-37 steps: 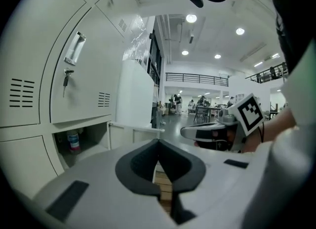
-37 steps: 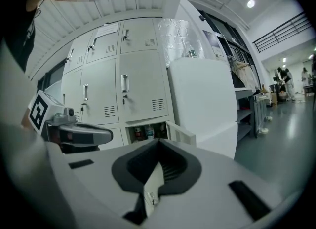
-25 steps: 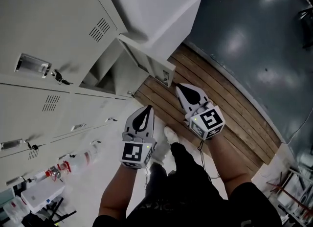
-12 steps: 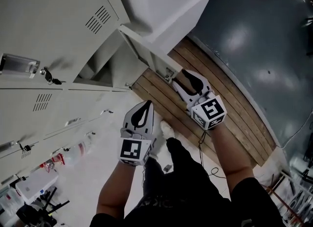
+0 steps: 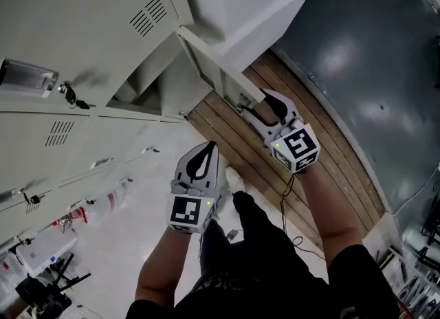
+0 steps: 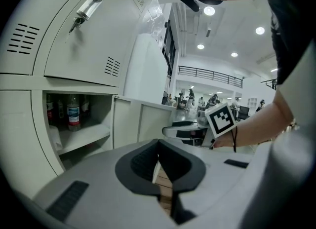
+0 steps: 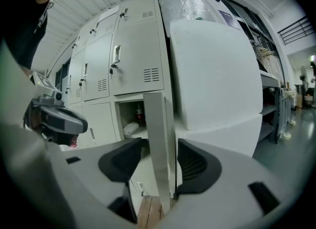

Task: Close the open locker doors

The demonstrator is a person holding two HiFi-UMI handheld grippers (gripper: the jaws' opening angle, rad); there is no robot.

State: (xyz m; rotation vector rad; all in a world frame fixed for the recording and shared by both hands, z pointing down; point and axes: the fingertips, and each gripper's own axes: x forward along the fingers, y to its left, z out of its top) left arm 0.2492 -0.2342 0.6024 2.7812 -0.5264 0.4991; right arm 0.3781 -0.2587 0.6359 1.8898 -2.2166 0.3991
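A grey locker bank fills the left of the head view. One lower door [image 5: 214, 70] stands open, and its compartment [image 6: 74, 129] holds bottles [image 6: 73, 112]. My right gripper [image 5: 260, 106] is at the door's free edge. Its jaws have just been opening and stand on either side of the door edge [image 7: 159, 144], with no pad seen pressing on it. In its own view the right gripper [image 7: 160, 161] looks straight along that edge. My left gripper [image 5: 203, 154] hangs lower and nearer me, shut and empty. The left gripper [image 6: 159, 163] points toward the open compartment.
A big white block [image 5: 234, 1] stands right of the lockers, close behind the open door. A wooden platform [image 5: 309, 166] lies under my right gripper, with dark floor [image 5: 371, 70] beyond. A key [image 5: 69, 94] hangs in the upper locker's lock. Bottles and clutter [image 5: 96, 211] lie lower left.
My right gripper went from shut to open and moved up to the door's free edge, which now sits between its jaws. The left gripper stayed shut and barely shifted.
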